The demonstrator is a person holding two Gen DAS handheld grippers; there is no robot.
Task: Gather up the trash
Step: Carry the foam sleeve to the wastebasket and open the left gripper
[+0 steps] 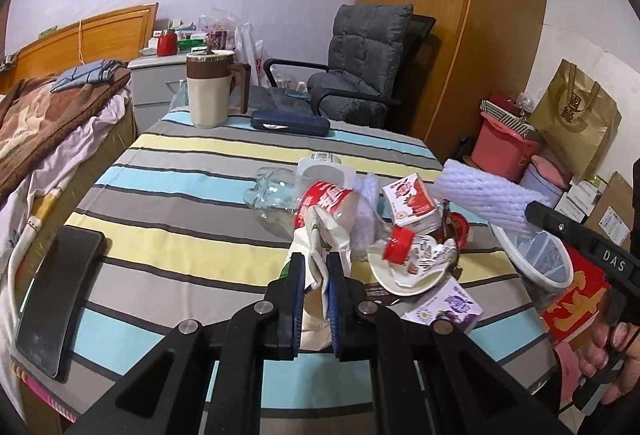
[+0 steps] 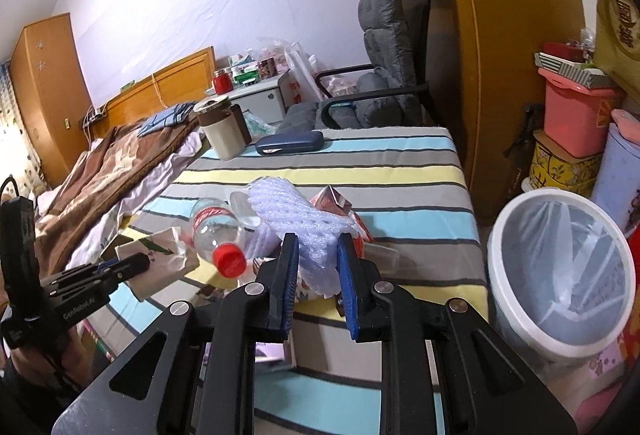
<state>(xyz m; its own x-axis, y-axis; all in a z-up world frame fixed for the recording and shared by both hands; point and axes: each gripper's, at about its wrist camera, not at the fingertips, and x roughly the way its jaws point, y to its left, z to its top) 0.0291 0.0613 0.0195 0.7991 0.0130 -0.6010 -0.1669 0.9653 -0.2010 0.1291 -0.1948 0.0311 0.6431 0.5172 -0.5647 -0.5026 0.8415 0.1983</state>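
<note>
Trash bin point(image 2: 560, 275) interior, apparently empty, shows only from right wrist.

Mug point(image 1: 210, 91) and dark case point(image 1: 290, 122) beyond a phone point(image 1: 60, 299).

Striped tablecloth point(image 1: 192, 171) ahead: grey, yellow, light blue. Lilac foam net point(image 2: 304, 223) between blue pads. Red bottle cap point(image 2: 229, 260) left. White bin point(image 2: 520, 319) right.

Lost under the red-capped bottle point(image 2: 218, 231): most of the trash pile beside it. Purple carton point(image 1: 444, 305) half tucked beneath the paper plate point(image 1: 404, 275). Carton print too small to read. Bin point(image 2: 560, 267) bottom hidden.
</note>
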